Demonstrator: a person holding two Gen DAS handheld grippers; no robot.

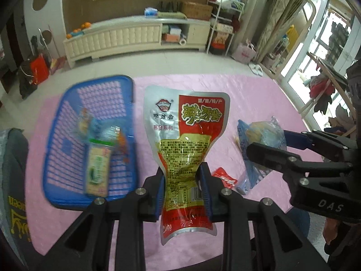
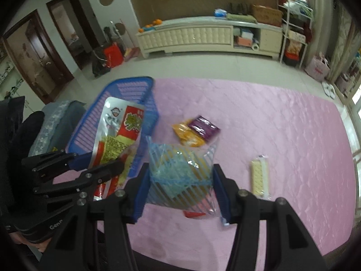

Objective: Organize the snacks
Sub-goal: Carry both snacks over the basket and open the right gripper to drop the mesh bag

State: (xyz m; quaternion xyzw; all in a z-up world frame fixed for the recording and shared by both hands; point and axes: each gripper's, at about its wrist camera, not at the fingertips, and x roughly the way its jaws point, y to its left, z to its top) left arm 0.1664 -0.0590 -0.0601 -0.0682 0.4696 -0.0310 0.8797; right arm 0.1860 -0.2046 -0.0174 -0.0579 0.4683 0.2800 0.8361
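Observation:
My left gripper [image 1: 183,176] is shut on a silver-and-red snack pouch [image 1: 187,135] and holds it above the pink table, just right of the blue basket [image 1: 67,103]. The basket holds a green-labelled cracker pack [image 1: 98,169] and other wrapped snacks. My right gripper [image 2: 180,180] is shut on a clear blue-striped bag [image 2: 180,171] with yellow contents. The right gripper also shows in the left wrist view [image 1: 266,142] with the striped bag [image 1: 261,133]. The left gripper [image 2: 99,162], the pouch [image 2: 117,133] and the basket [image 2: 137,85] show in the right wrist view.
On the pink tablecloth [image 2: 270,117] lie an orange packet [image 2: 187,135], a purple packet [image 2: 204,127], a pale cracker pack [image 2: 259,178] and a small red packet [image 1: 225,177]. A chair [image 2: 58,117] stands left of the table. A white cabinet [image 2: 203,36] is far behind.

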